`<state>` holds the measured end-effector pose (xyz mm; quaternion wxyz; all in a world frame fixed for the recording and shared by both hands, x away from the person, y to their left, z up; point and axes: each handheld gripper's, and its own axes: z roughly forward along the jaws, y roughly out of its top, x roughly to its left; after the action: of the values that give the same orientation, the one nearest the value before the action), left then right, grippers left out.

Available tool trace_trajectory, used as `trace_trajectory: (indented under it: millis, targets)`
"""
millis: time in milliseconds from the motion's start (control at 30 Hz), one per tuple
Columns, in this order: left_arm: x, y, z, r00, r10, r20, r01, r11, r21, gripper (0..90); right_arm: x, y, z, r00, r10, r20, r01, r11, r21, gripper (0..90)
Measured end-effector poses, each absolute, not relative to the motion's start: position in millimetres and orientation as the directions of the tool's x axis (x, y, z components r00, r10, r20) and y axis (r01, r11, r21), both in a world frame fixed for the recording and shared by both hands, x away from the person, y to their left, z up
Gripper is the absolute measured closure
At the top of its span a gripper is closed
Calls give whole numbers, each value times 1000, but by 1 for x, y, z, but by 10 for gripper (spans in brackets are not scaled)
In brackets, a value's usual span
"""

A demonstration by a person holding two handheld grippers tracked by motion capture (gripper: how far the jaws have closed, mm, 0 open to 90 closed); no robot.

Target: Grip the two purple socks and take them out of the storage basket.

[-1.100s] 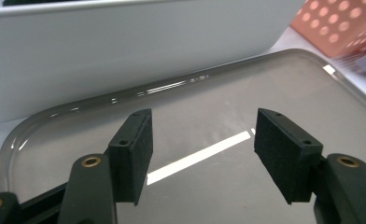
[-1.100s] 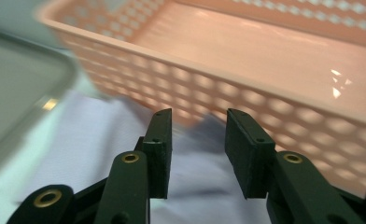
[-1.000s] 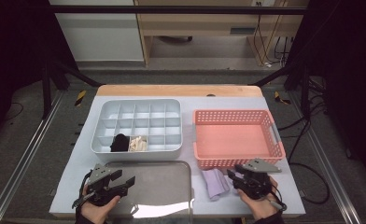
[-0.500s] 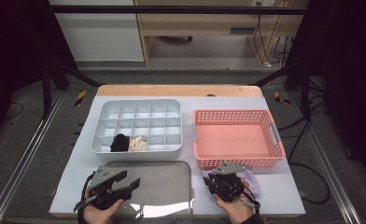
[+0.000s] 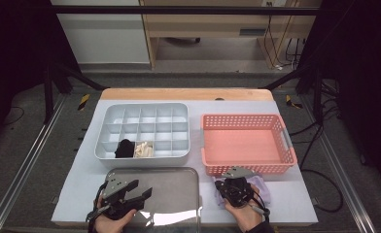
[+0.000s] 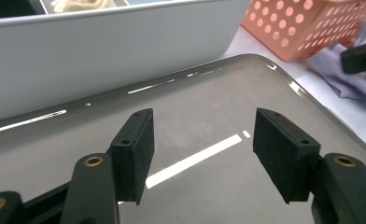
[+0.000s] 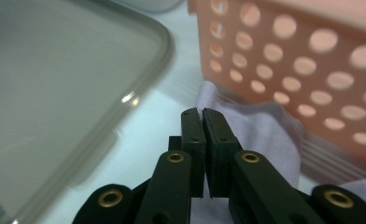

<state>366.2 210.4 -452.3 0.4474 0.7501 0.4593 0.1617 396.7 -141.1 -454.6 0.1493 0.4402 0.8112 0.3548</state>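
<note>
the lilac cloth (image 7: 265,135) lies on the white table (image 5: 295,204), tucked against the front wall of the pink basket (image 7: 312,56) and spreading under and beyond the right gripper (image 7: 202,114). that gripper's jaws are pressed together on the cloth's near edge, a sliver of fabric showing between the tips, so it looks clamped on the cloth. to its left sits the grey metal tray (image 7: 55,93), just beside the cloth's edge.

the left gripper (image 6: 200,135) hovers low over the same tray with its jaws wide apart and nothing between them; ahead of it stands the grey divided box (image 6: 102,51), which holds a black and a cream item in two near compartments.

this reads as the grasp step, with the cloth pinched but not yet lifted. the next move probably calls for raising it clear of the basket wall and carrying it left onto the tray, where the open gripper could take a second corner.
</note>
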Motion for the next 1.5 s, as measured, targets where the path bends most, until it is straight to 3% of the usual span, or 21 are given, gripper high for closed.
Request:
trace_trajectory:
  millis: [200, 533, 767, 933, 1033, 1200, 1367, 1500]
  targets:
    - [367, 212, -454, 527, 833, -166, 541, -179, 822, 381, 392, -128, -429, -641, 751, 159, 543, 298, 785, 882]
    - [369, 215, -455, 518, 839, -168, 543, -171, 822, 383, 401, -95, -430, -702, 658, 272, 557, 270, 785, 881]
    - [369, 218, -454, 516, 840, -168, 542, -169, 823, 413, 413, -77, -451, -687, 684, 246, 576, 305, 759, 877]
    - [370, 218, -454, 527, 833, -166, 543, -180, 820, 446, 415, -70, -464, -676, 712, 190, 581, 357, 731, 810]
    - [369, 217, -451, 531, 832, -162, 539, -184, 822, 446, 412, -76, -455, -681, 707, 189, 560, 337, 757, 744]
    - [370, 212, -443, 550, 822, -150, 539, -211, 815, 448, 407, -99, -443, -667, 724, 175, 540, 309, 783, 714]
    - [367, 205, -437, 562, 815, -143, 538, -229, 812, 479, 403, -119, -438, -642, 749, 164, 541, 292, 789, 717]
    - [367, 189, -437, 585, 799, -140, 546, -260, 796, 571, 398, -142, -440, -614, 774, 151, 557, 290, 778, 745]
